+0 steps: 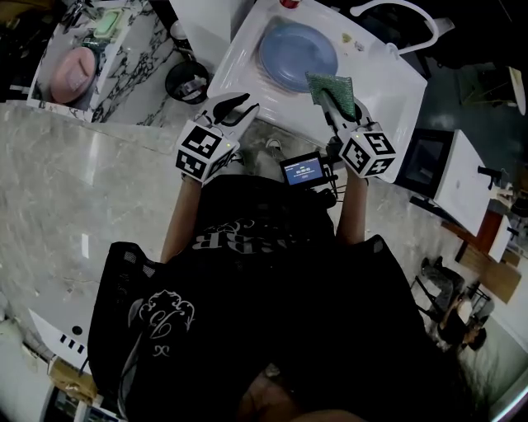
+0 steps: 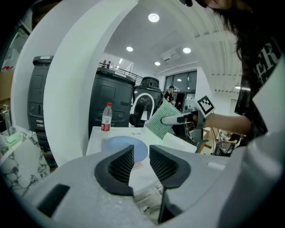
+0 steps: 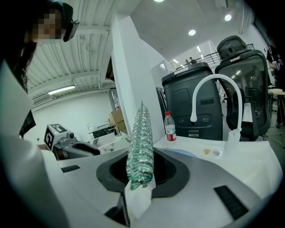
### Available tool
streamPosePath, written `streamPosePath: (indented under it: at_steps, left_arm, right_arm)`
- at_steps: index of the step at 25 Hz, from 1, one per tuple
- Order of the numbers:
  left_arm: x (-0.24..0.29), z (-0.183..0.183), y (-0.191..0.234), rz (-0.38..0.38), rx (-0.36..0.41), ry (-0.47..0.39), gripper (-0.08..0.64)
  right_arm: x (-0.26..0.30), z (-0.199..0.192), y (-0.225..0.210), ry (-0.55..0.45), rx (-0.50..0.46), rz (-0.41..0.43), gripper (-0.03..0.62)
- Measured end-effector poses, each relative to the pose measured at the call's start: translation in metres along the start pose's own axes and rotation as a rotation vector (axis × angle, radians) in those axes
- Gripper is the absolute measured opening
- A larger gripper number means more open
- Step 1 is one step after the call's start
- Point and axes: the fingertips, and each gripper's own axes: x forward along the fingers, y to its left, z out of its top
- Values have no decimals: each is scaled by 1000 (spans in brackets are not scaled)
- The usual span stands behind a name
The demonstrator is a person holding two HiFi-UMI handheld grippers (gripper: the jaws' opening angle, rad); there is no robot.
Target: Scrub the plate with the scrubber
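A blue plate (image 1: 297, 56) lies flat on the white sink top (image 1: 388, 82). Over the plate's near right rim, my right gripper (image 1: 332, 99) is shut on a green scrubber (image 1: 332, 86). In the right gripper view the scrubber (image 3: 140, 142) stands edge-on between the jaws. My left gripper (image 1: 235, 109) hangs open and empty at the sink top's near left edge, short of the plate. The left gripper view looks across its jaws (image 2: 141, 162) at the plate (image 2: 124, 148) and at the scrubber (image 2: 164, 120) held above the plate's right side.
A red-capped bottle (image 2: 107, 116) stands behind the plate. A white curved faucet (image 1: 396, 16) rises at the sink top's far right. A marble counter with a pink dish (image 1: 73, 72) is at the left. A black round bin (image 1: 186, 81) sits beside the sink.
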Motion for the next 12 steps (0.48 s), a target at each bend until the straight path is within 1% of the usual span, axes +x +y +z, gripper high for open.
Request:
streamPosePath:
  at_steps: [4, 7, 10, 12]
  left_arm:
    - [19, -4, 3, -8, 3, 34, 103]
    - [36, -6, 10, 0, 8, 66, 103]
    - [55, -7, 16, 9, 11, 88, 103]
    - [72, -12, 18, -4, 17, 121, 103]
  right_arm:
    - [9, 10, -28, 17, -33, -5, 91]
    - [21, 12, -47, 51, -62, 2, 91]
    - [36, 14, -64, 95, -93, 35, 91]
    - [49, 15, -75, 122, -114, 59, 91]
